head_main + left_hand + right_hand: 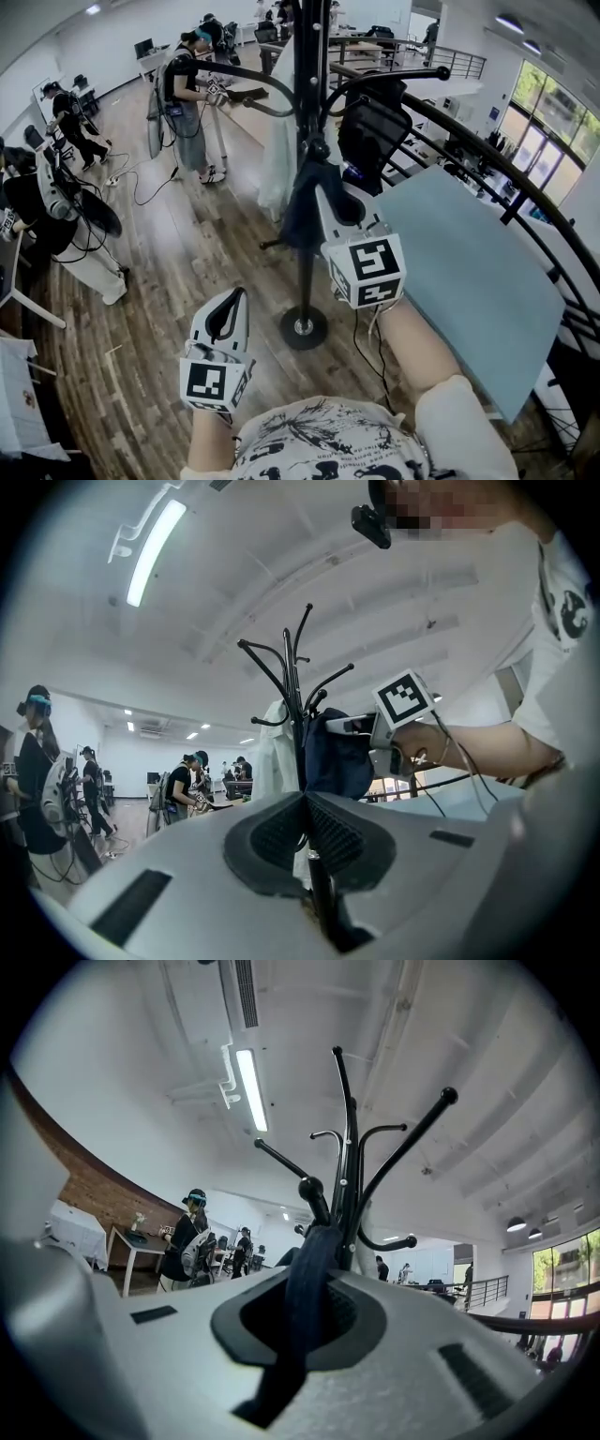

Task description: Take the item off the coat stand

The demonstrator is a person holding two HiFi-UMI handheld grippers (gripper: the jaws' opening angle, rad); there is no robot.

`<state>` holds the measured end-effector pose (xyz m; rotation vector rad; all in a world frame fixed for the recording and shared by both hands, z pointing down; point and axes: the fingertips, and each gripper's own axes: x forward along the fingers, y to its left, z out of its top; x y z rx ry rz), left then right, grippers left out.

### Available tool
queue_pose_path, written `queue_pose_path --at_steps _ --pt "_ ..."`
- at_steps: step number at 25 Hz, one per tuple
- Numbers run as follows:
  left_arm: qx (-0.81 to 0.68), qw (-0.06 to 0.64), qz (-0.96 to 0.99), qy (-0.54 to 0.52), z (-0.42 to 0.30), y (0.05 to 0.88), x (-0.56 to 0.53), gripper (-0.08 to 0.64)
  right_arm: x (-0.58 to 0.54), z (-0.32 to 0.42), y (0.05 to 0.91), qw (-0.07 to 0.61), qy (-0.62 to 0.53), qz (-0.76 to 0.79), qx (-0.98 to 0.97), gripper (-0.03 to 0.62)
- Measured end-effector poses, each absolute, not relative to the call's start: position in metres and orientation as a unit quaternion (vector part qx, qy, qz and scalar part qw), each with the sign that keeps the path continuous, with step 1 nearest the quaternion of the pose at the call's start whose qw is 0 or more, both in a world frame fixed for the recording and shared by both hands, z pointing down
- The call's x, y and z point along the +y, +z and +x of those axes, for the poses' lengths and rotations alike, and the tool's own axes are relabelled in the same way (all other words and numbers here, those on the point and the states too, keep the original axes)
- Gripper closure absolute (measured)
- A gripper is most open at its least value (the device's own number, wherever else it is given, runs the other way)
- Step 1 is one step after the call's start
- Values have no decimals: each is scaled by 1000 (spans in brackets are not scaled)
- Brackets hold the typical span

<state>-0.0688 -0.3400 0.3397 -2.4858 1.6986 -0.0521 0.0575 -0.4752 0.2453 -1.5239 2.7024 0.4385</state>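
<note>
A black coat stand rises from a round base on the wooden floor. A dark navy fabric item hangs from one of its hooks. My right gripper is up against it, shut on the item's navy strap, which runs from a hook down between the jaws. The left gripper view shows the same navy item with the right gripper at it. My left gripper hangs lower, left of the pole and apart from it, shut with nothing in it.
A white garment and a black bag also hang on the stand. A grey-blue tabletop and a black railing lie to the right. People with equipment stand at the left and far left. Cables trail on the floor.
</note>
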Motion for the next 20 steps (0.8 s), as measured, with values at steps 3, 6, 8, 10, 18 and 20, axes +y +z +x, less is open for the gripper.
queue_pose_path --at_steps 3,6,8,10,18,20 --pt "562 65 -824 -14 -66 333 -338 555 -465 62 235 11 160 -490 857 589" --pt "556 68 -828 -11 -60 333 -337 555 -451 67 227 17 169 -487 857 589" --pt "551 69 -831 -12 -56 334 -336 555 -439 71 224 20 174 -483 858 588" --pt "548 66 -834 -12 -53 334 -334 555 -427 74 222 23 176 -482 858 588" --pt "535 57 -843 -15 -46 343 -339 555 -407 73 208 38 208 -475 854 588" --pt "533 58 -844 -15 -44 343 -339 555 -401 69 201 43 223 -470 853 588"
